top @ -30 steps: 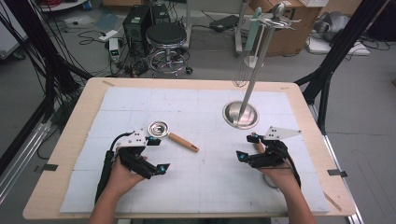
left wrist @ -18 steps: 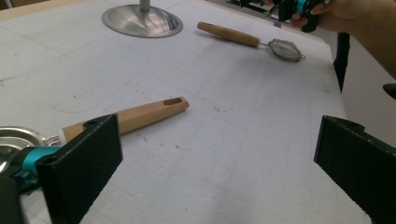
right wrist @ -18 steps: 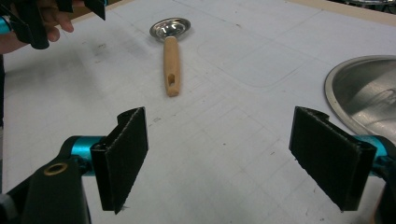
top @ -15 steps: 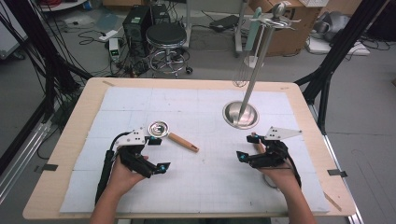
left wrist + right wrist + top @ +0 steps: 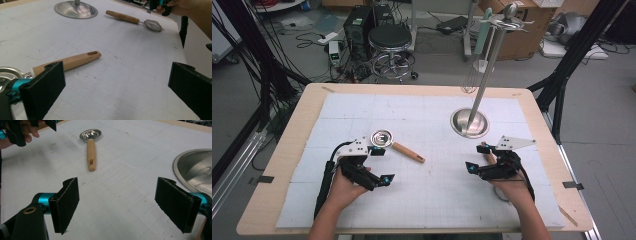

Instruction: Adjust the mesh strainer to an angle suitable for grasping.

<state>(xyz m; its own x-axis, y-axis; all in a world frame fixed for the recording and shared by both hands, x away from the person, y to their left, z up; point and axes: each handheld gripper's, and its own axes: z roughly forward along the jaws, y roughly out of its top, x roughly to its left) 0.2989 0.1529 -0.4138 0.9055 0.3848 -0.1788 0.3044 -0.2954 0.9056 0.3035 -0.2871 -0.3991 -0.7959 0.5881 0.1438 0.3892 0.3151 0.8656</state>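
A steel ladle (image 5: 394, 145) with a wooden handle lies on the white mat (image 5: 437, 200), its bowl by my left gripper (image 5: 382, 165). That gripper rests low on the mat, open and empty; its own view has the ladle handle (image 5: 72, 60) just beyond the left jaw of my left gripper (image 5: 115, 85). My right gripper (image 5: 477, 157) also sits open and empty on the mat, below the stand's round base (image 5: 469, 122). Its own view has my right gripper (image 5: 120, 205) facing the ladle (image 5: 90, 147). A small wooden-handled strainer (image 5: 135, 20) lies beside the right hand.
A steel pole rises from the base to a hook ring (image 5: 504, 20) that carries a whisk and a teal utensil. The base (image 5: 197, 170) lies close to the right jaw. Off the table's far edge are a stool (image 5: 389, 40), cables and boxes.
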